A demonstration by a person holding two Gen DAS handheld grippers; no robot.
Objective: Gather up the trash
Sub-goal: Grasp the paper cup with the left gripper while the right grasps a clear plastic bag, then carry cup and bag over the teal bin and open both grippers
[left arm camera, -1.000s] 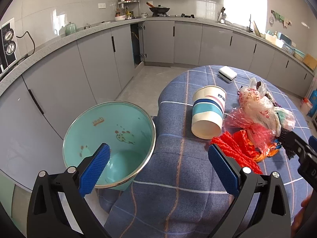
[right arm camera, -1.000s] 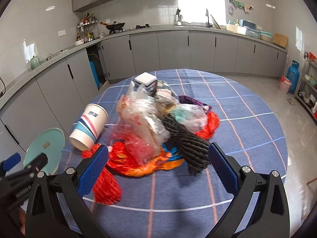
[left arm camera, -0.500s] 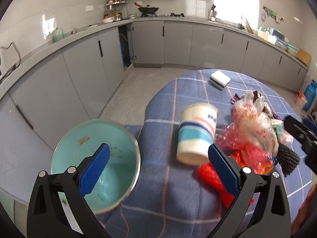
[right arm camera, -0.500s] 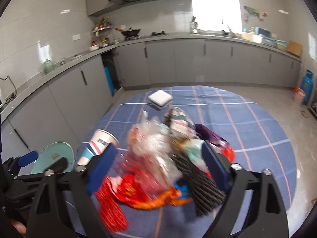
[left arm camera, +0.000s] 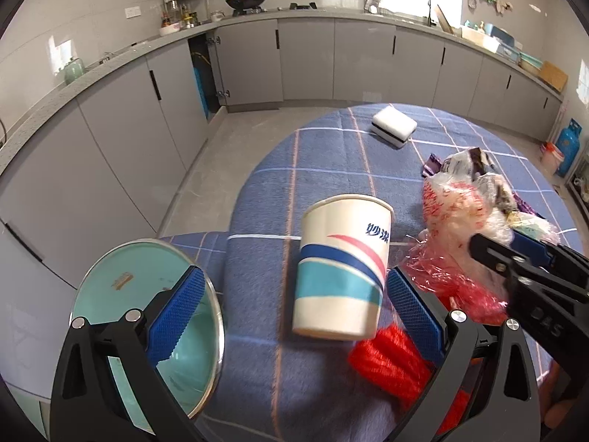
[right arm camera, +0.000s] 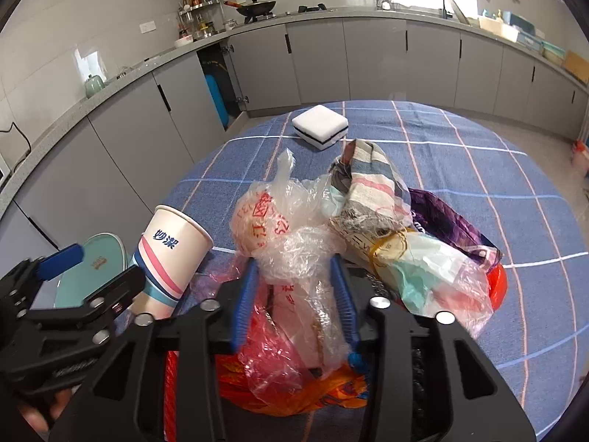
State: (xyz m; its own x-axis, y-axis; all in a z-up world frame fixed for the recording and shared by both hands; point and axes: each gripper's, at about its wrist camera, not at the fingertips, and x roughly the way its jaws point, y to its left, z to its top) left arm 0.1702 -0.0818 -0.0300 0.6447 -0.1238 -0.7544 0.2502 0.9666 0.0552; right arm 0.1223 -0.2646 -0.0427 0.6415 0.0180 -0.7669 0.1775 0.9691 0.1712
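A white paper cup (left arm camera: pixel 342 265) with blue, teal and red stripes lies on its side on the blue checked tablecloth (left arm camera: pixel 331 158). My left gripper (left arm camera: pixel 291 294) stands open, its fingers either side of the cup without touching it. Right of the cup is a trash pile. In the right wrist view my right gripper (right arm camera: pixel 294 276) is closing on a crumpled clear plastic bag (right arm camera: pixel 291 254) with red print, and both blue pads press into it. The cup (right arm camera: pixel 173 254) and my left gripper (right arm camera: pixel 92 276) appear at the left there.
A teal bin (left arm camera: pixel 110 287) with a metal rim stands below the table's left edge. The pile holds red mesh (left arm camera: pixel 390 361), an orange wrapper (right arm camera: pixel 313 394), a striped packet (right arm camera: pixel 371 180) and a purple wrapper (right arm camera: pixel 449 221). A white sponge (right arm camera: pixel 320 129) lies farther back. Grey cabinets line the walls.
My left gripper has moved right from over the bin until the cup lies between its fingers. My right gripper has pushed forward into the pile and its jaws have narrowed onto the clear bag.
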